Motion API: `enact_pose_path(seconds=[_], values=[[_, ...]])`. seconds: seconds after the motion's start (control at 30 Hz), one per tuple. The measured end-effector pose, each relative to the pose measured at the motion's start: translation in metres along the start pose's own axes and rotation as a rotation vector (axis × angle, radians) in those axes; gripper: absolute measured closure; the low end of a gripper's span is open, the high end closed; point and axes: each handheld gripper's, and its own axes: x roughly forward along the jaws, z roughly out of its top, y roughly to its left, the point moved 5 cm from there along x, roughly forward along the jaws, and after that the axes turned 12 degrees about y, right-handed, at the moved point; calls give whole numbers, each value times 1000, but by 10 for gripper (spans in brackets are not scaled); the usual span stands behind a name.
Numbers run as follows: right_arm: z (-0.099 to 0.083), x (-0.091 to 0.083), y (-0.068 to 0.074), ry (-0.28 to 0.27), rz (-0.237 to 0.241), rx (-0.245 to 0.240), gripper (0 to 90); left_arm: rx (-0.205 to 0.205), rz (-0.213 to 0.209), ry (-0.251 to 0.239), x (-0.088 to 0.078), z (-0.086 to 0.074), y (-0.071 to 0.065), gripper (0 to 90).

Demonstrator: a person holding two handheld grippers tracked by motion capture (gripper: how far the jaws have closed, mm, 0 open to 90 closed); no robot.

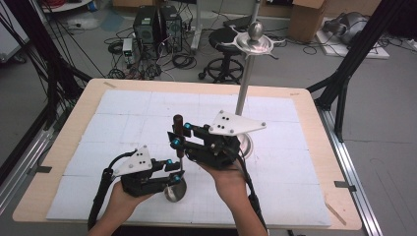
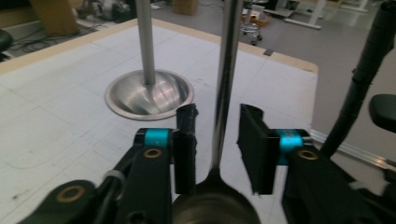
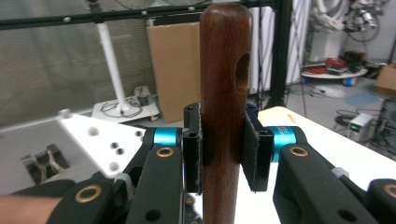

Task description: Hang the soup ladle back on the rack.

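A ladle stands upright near the table's front, its steel bowl (image 1: 175, 191) resting on the white mat and its dark wooden handle (image 1: 177, 123) pointing up. My right gripper (image 1: 179, 135) comes in from the right and is shut on that wooden handle (image 3: 224, 93); both pads (image 3: 254, 149) press its sides. My left gripper (image 1: 175, 170) sits low, beside the bowl, with its jaws open on either side of the thin steel shaft (image 2: 224, 84). A gap shows between the shaft and each pad (image 2: 252, 144). The bowl's top (image 2: 215, 203) lies just below the jaws.
A steel stand rises behind the right gripper, with a round base (image 2: 149, 95), a tall pole (image 1: 244, 83) and a dish carrying a metal ball (image 1: 254, 30) on top. The white mat (image 1: 137, 110) covers a wooden table; its front edge runs near my forearms.
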Motion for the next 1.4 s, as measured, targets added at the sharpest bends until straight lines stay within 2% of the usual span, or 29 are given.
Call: enact_pose_path(seconds=[0.1, 0.13, 0.27, 0.37, 0.5, 0.7, 0.83, 0.97, 1.07, 1.1, 1.13, 1.17, 1.2, 1.23, 1.33, 1.37, 1.4], values=[[2, -4, -2, -5, 60, -5, 730, 1, -45, 8, 0, -5, 4, 576], [1, -6, -3, -12, 84, -1, 729, 9, -73, 6, 1, -7, 4, 567], [0, -12, -6, -50, 209, -12, 729, 50, -151, -17, 2, -8, -1, 553], [-1, -14, -6, -77, 304, -29, 729, 66, -199, -34, 3, -8, -4, 560], [-2, -14, -3, -87, 375, -61, 730, 89, -248, -33, 4, -8, -9, 593], [-3, -11, 1, -87, 426, -82, 730, 107, -267, -32, 6, -9, -14, 686], [-4, -10, 2, -80, 432, -80, 729, 134, -265, -41, 6, -9, -15, 803], [-5, -10, 2, -81, 426, -84, 729, 145, -260, -40, 6, -9, -15, 832], [-5, -12, 2, -87, 416, -80, 727, 144, -231, -43, 5, -9, -15, 836], [-5, -12, 1, -89, 409, -82, 721, 136, -207, -38, 4, -8, -15, 837], [-5, -12, 1, -89, 384, -67, 683, 121, -181, -31, 4, -8, -14, 837], [-5, -12, 0, -95, 354, -52, 582, 114, -163, -24, 4, -8, -13, 838], [-5, -12, 0, -96, 328, -39, 537, 96, -136, -19, 4, -8, -11, 838], [-6, -12, -1, -86, 268, -30, 500, 82, -116, -21, 5, -7, -10, 838], [-8, -10, 3, -62, 154, -49, 489, 38, -68, -31, 4, -5, -6, 838], [-9, -9, 5, -48, 103, -55, 491, 30, -60, -30, 4, -5, -5, 838], [-9, -8, 6, -41, 77, -58, 496, 19, -40, -32, 4, -4, -4, 839]])
